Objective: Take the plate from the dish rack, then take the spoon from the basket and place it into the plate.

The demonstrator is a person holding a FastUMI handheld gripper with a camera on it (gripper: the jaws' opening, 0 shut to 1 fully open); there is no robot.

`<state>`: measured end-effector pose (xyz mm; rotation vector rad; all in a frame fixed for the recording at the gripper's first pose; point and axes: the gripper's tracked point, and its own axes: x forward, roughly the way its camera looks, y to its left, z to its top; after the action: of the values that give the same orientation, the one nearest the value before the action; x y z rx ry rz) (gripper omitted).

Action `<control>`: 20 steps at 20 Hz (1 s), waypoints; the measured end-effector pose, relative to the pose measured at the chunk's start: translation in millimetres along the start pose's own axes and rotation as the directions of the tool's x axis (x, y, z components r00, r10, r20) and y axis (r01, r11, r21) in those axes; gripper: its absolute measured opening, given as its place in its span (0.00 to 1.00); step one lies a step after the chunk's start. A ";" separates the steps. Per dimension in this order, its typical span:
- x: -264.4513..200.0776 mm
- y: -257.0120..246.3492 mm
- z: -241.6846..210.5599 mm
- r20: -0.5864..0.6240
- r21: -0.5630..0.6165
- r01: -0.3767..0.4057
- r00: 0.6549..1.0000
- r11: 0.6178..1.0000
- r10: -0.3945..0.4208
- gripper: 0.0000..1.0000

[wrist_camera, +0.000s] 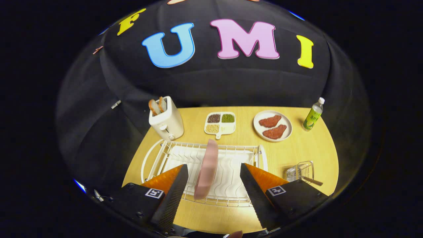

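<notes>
Jaws stand wide apart, nothing btwn the pads; gripper point(211, 185) hovers over the near edge of the dish rack point(158, 158), fingers straddling the plate point(207, 168) w/o touching it.

Plate: pink, round, seen edge-on, standing upright in the rack's wire slots approx. mid-rack, btwn the two fingers and just ahead of them. Upper rim appears slightly blurred. Lower rim sits at the rack's near rail.

Handling (judgement): looks rigid, prob. ceramic or melamine, so moderately heavy for its size and breakable if dropped. Smooth glaze suggests a slippery surface; a thin rim gives little purchase. Best hold would seem to be the upper rim, one pad on each face, gripped deep enough that the plate cannot pivot. Lift should go straight up along the slot, since a sideways pull could catch the wires and drag the rack.

Rack: white wire frame on a white ribbed drip tray, resting on the wooden table point(297, 155); no other dishes seen in it.

Basket point(300, 172): small wire basket to the right of the rack, near the right finger; spoon point(312, 180) lies in it w/ its handle poking out to the right. Bowl end too small to make out.

Beyond the rack: toaster point(166, 119) w/ bread, divided dish point(220, 123) of grains, white plate of meat point(273, 125), bottle point(313, 115).
</notes>
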<state>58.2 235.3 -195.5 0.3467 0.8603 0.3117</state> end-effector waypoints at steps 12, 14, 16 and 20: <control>85.3 -19.6 -43.1 -0.189 -0.105 0.313 0.926 0.944 -0.327 0.31; 86.2 -16.0 -34.0 -0.172 -0.147 0.332 0.919 0.932 -0.354 0.29; 82.2 -12.7 -16.7 -0.125 -0.226 0.347 0.917 0.910 -0.380 0.28; 73.5 -6.3 4.5 -0.055 -0.350 0.372 0.908 0.859 -0.415 0.27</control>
<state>107.6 258.4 -245.5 -0.1723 0.9649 0.0910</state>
